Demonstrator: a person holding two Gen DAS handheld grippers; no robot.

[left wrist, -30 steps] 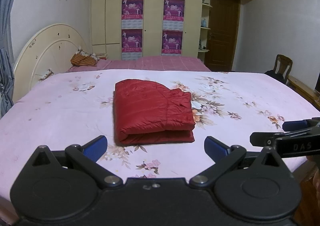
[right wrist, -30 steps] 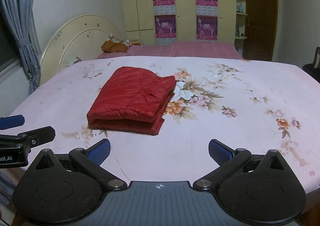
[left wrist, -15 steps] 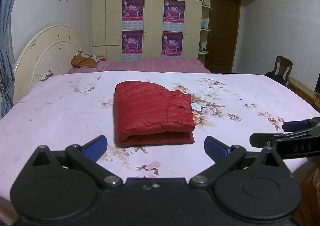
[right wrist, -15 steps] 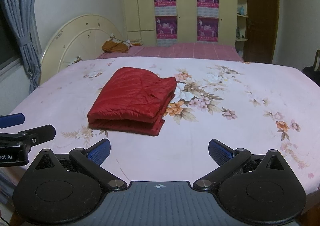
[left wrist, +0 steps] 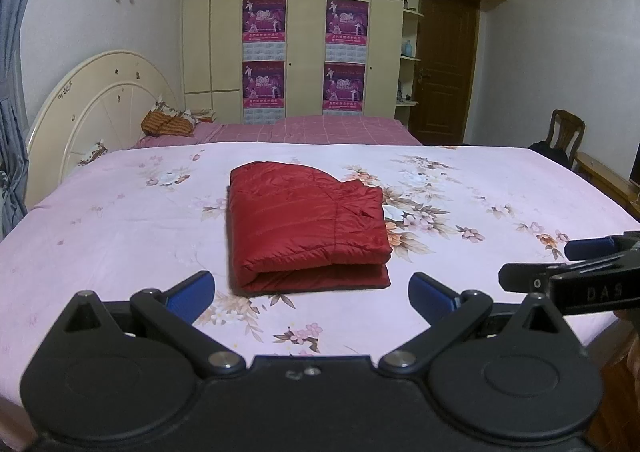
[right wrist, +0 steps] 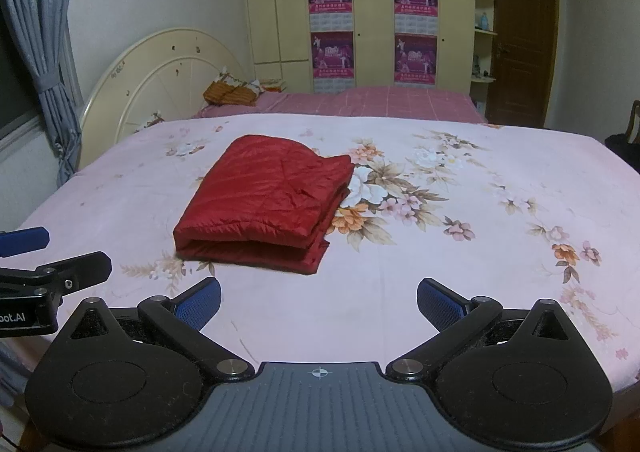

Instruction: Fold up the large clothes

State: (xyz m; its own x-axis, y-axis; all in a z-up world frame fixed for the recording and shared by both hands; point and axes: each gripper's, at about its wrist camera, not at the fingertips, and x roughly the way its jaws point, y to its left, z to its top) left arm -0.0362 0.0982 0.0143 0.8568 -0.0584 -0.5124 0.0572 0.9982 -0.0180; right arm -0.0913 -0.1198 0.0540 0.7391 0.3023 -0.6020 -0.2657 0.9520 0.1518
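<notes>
- Both grippers hang above the near edge of the bed with their blue-padded fingers spread wide and nothing between them.
- From its own camera, the left gripper (left wrist: 311, 289) has one blue pad (left wrist: 191, 291) at lower left and the other at lower right, both clear of the fabric.
- The right gripper (right wrist: 319, 301) stands the same way, with one blue pad (right wrist: 439, 307) over bare sheet.
- Each gripper shows at the edge of the other's view: the right one at the far right of the left camera, the left one at the far left of the right camera.
- Just beyond the fingers lies the red quilted jacket (left wrist: 304, 227), folded into a thick rectangular bundle, its doubled edge facing the grippers.
- The jacket (right wrist: 267, 199) rests flat on the pink floral bedsheet (left wrist: 500, 187), about mid-bed, touched by neither gripper.
- A cream rounded headboard (left wrist: 96, 107) stands at the left of the bed.
- Behind is a second bed with a checked pink cover (right wrist: 380, 101), and on it a brown patterned bundle (right wrist: 230, 91).
- Cream wardrobes with four purple posters (left wrist: 264, 19) line the far wall, beside a dark wooden door (left wrist: 444, 67).
</notes>
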